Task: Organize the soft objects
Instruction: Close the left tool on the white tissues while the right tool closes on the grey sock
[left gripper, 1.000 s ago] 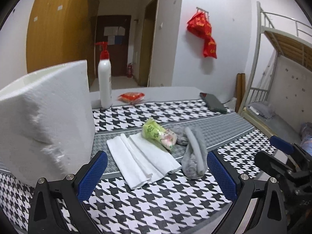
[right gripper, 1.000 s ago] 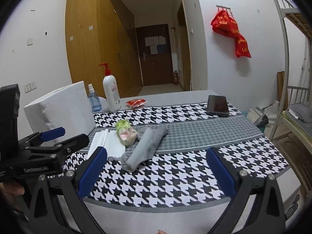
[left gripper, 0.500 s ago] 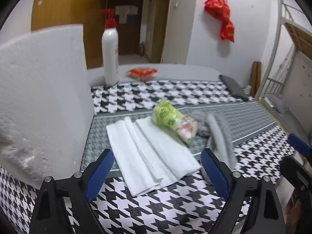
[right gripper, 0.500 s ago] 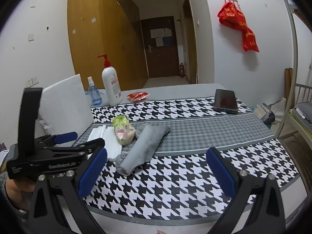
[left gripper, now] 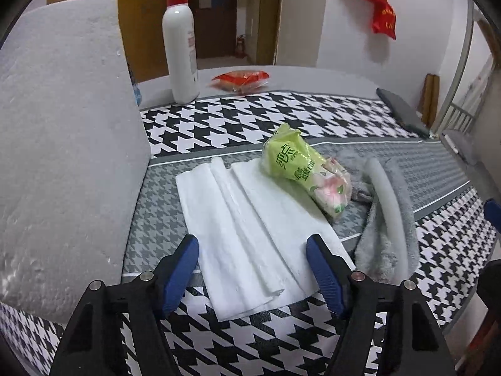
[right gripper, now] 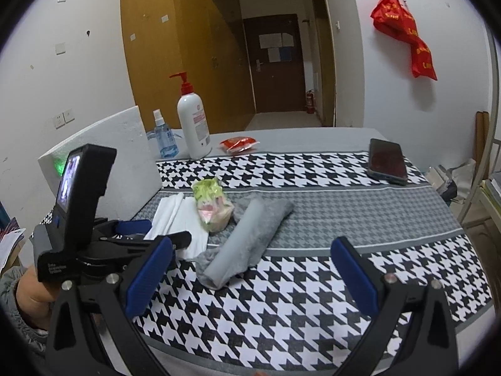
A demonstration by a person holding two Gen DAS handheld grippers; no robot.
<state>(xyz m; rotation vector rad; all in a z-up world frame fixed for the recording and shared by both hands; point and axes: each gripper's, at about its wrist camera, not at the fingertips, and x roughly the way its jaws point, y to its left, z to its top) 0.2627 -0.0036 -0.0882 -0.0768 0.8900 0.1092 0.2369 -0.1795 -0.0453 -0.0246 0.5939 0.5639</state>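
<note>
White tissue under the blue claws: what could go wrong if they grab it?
The left gripper, jaws just closing, straddles the white tissue without pinching it yet. The sheets are loosely folded, so it might lift only the top layers. The green tissue pack rests on the far end and may tumble onto the grey towel.

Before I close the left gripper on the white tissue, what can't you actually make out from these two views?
- Contact of the left gripper with the folded white tissue: left wrist view gives no height.
- Left gripper tips: right wrist view, behind the right gripper finger.
- Tissue pack print: too small.
- Grey towel far end: hidden behind the pack.
- Spray bottle: left wrist view, hidden by the foam block.
</note>
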